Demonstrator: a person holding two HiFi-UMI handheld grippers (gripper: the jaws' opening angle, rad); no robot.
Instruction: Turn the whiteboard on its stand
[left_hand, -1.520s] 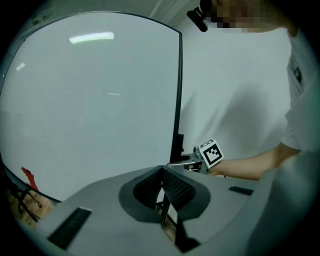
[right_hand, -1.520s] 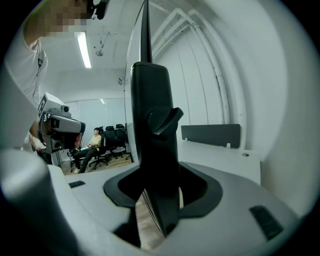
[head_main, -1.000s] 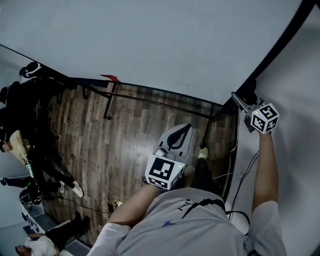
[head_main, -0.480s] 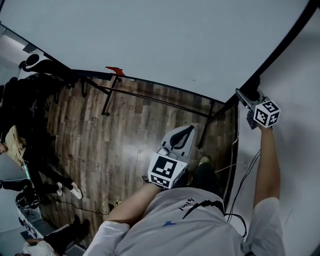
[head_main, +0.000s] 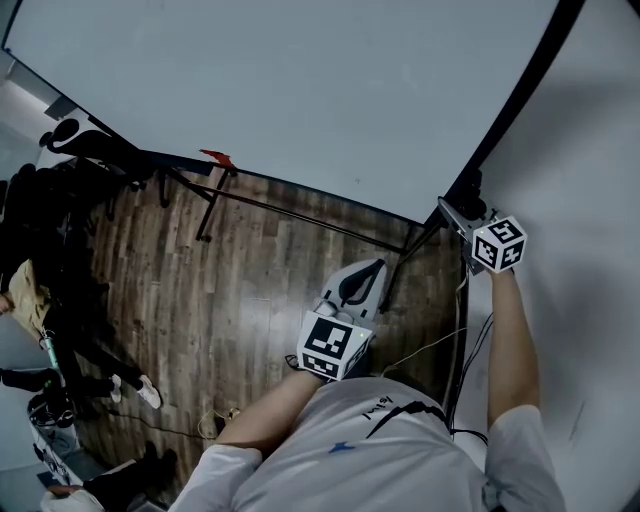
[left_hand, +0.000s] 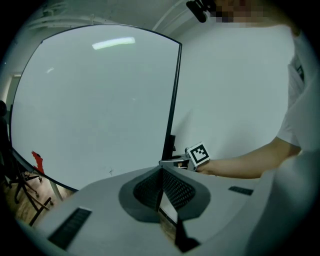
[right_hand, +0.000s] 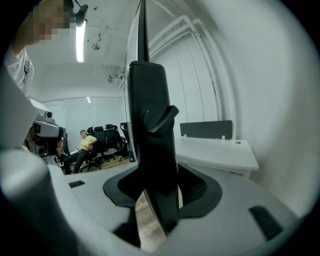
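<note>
The whiteboard (head_main: 300, 90) fills the top of the head view, and its black side frame (head_main: 510, 110) runs down to the right. My right gripper (head_main: 455, 212) is shut on that frame at its lower end. In the right gripper view the black upright (right_hand: 150, 125) fills the gap between the pads. My left gripper (head_main: 365, 268) hangs near my body over the floor, shut and holding nothing. In the left gripper view its pads (left_hand: 161, 172) meet, with the whiteboard (left_hand: 95, 105) and the right gripper (left_hand: 172, 162) ahead.
The stand's black bars (head_main: 290, 205) cross the wooden floor (head_main: 250, 290) under the board. A red item (head_main: 218, 157) sits at the board's lower edge. Office chairs and seated people (head_main: 40, 250) are at the left. Cables (head_main: 440, 345) lie near a white wall (head_main: 590, 250).
In the head view my right gripper has moved left with the frame edge, which now stands steeper. My left gripper stays shut by my body.
</note>
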